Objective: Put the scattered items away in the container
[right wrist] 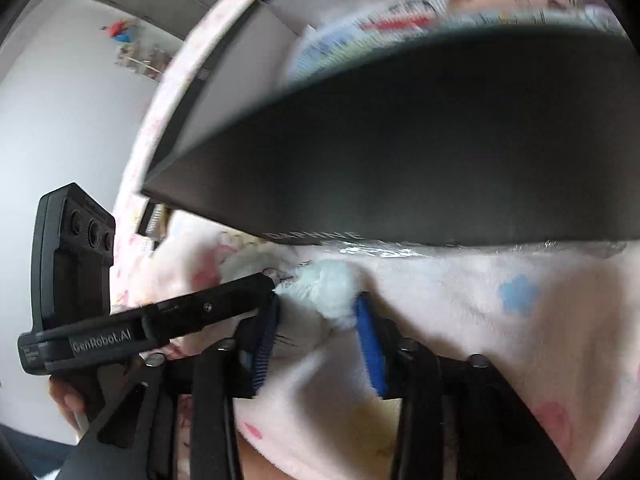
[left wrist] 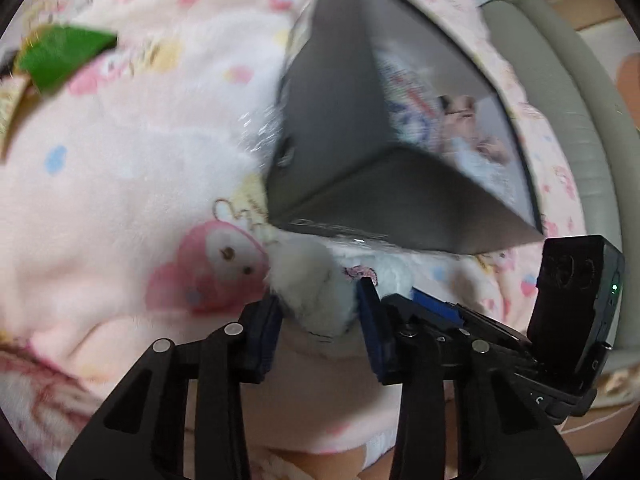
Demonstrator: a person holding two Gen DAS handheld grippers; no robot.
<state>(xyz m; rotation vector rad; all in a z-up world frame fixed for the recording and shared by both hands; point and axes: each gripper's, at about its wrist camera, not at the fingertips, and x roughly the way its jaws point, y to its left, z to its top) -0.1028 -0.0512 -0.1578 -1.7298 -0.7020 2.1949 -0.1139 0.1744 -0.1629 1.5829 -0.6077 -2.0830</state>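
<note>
Between both claws [left wrist: 320,316] [right wrist: 318,320], a white plush toy [left wrist: 316,284] is pinched.

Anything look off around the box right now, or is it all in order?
Yes. The dark box sits tilted on the pink blanket, not flat. Both grippers, left and right, pinch the same white fluffy toy just in front of the box.
</note>
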